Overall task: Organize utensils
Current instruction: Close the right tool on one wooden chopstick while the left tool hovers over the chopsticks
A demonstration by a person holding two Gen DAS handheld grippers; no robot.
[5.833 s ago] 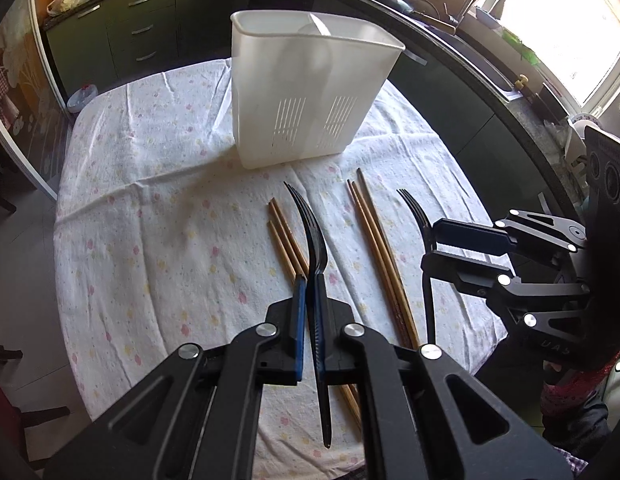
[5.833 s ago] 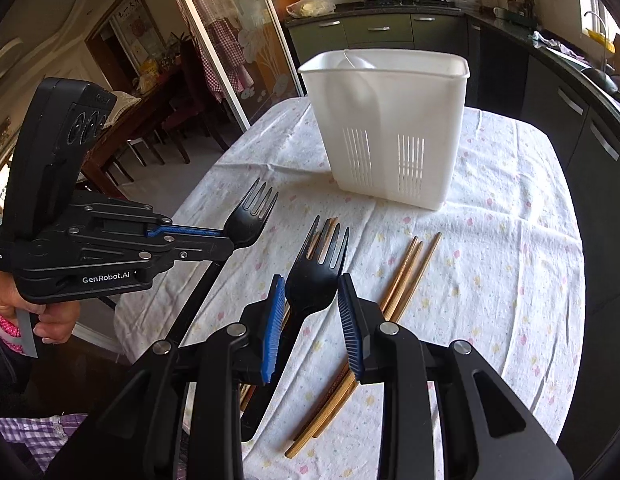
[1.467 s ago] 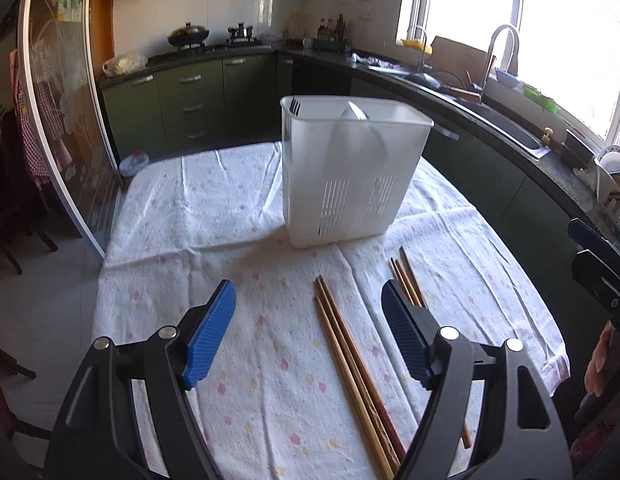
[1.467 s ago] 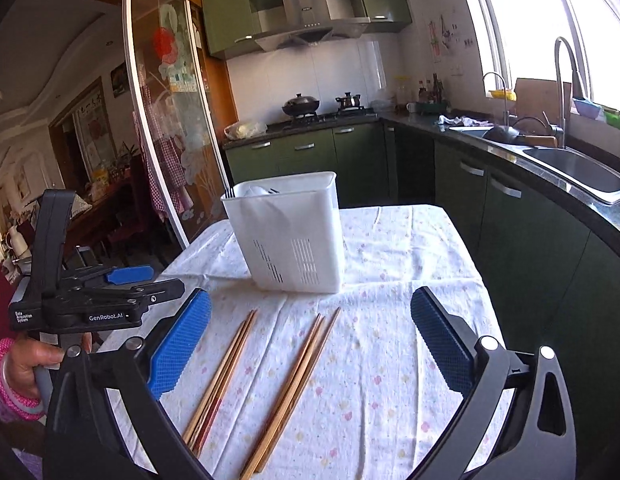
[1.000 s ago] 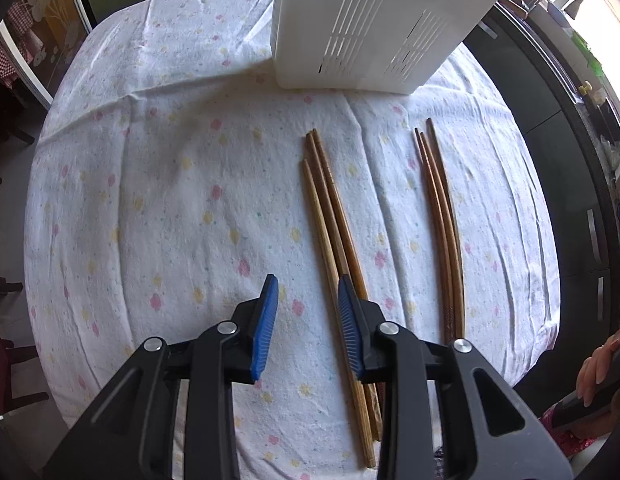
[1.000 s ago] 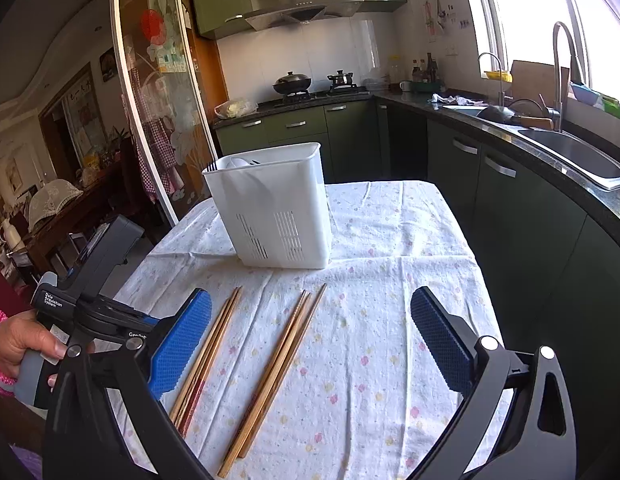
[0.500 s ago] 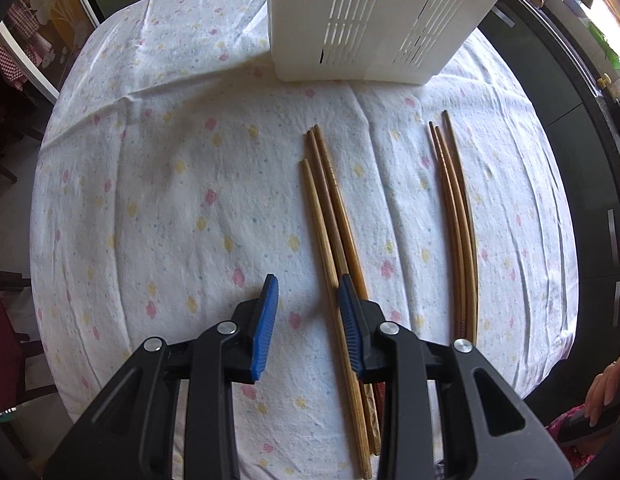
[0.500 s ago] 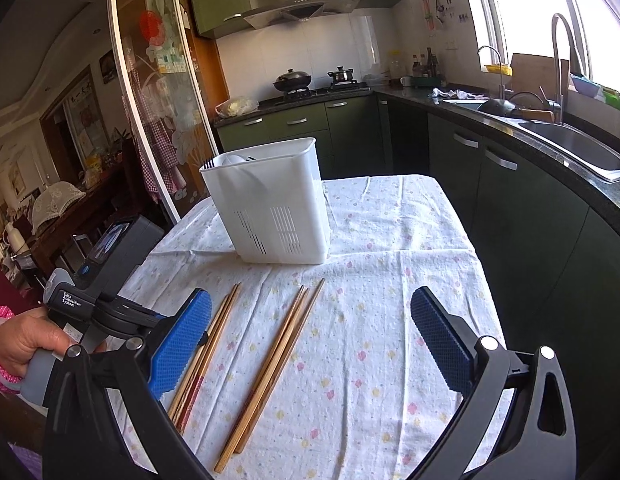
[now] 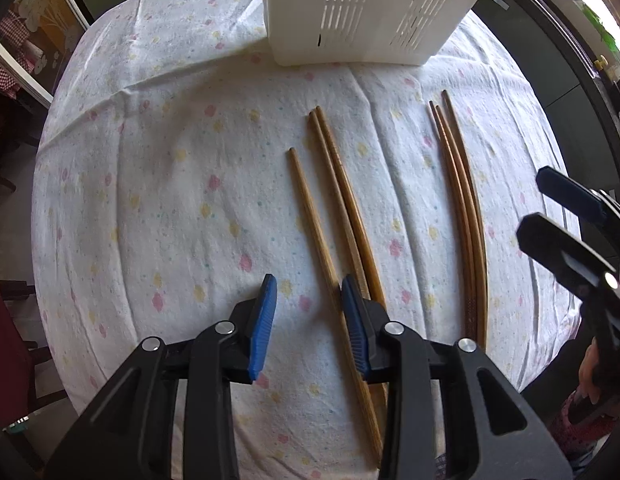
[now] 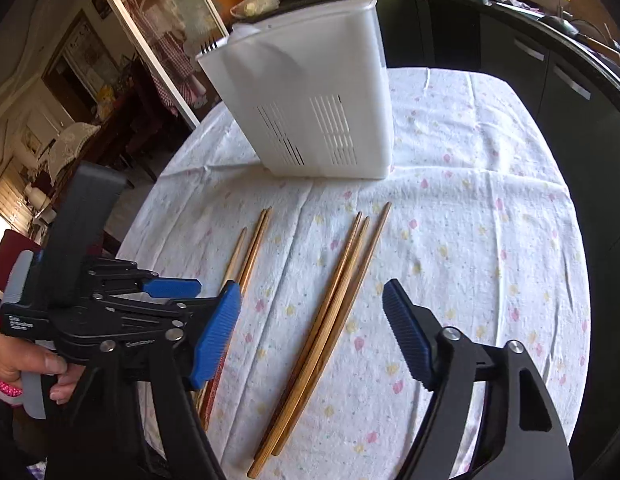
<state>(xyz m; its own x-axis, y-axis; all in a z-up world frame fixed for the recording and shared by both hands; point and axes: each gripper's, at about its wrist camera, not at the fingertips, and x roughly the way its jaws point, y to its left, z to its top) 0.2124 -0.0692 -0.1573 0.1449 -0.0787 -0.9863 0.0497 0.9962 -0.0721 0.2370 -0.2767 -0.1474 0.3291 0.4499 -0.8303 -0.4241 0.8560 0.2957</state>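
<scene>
While fork tines already showed above the white utensil caddy (image 10: 310,96), both chopstick bundles lay on the cloth before it: the left gripper (image 9: 308,320) hung part-open by the left bundle (image 9: 334,200), the right gripper (image 10: 310,332) gaped empty over the right bundle (image 10: 334,304).

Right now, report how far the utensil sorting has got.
Done: black fork tines poke from the white slotted plastic caddy. In hand: nothing; left gripper and right gripper hover with jaws open. Left: two bundles of brown wooden chopsticks on the tablecloth.
</scene>
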